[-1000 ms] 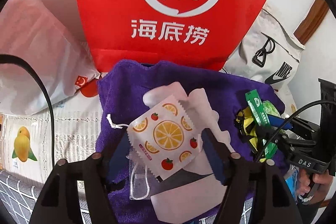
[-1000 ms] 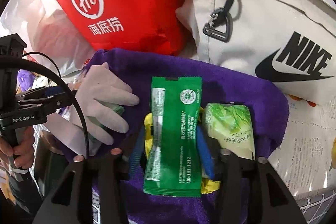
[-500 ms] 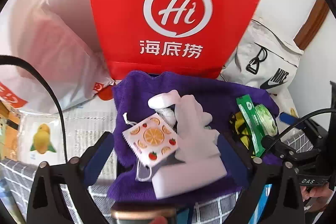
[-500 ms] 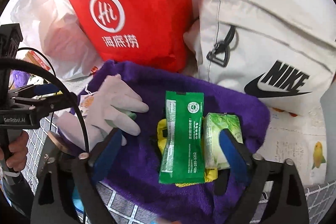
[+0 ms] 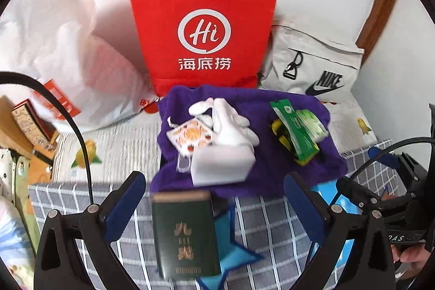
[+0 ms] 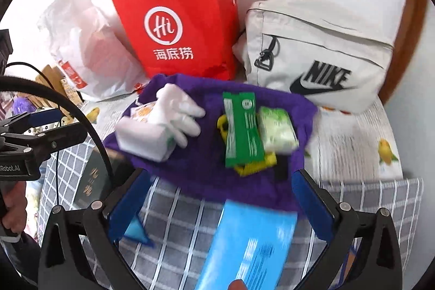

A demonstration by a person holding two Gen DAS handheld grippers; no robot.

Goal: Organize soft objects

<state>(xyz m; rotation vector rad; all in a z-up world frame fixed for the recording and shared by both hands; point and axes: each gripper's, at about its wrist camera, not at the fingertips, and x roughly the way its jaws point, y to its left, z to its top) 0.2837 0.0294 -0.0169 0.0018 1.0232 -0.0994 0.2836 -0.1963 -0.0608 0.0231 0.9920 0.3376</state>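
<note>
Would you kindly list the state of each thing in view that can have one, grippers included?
left gripper: open, nothing between its fingers
right gripper: open, empty
purple towel: spread out, bearing the items
white glove: lying flat on the towel
orange-print packet: sealed, beside the glove
green sachet: sealed, atop a yellow item
red paper bag: upright
white Nike bag: zipped shut

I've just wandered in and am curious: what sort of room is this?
Probably a bedroom at home: things lie on a checked bedspread, a red shopping bag and a white sports bag lean against the wall, and a purple towel holds small packets.
</note>
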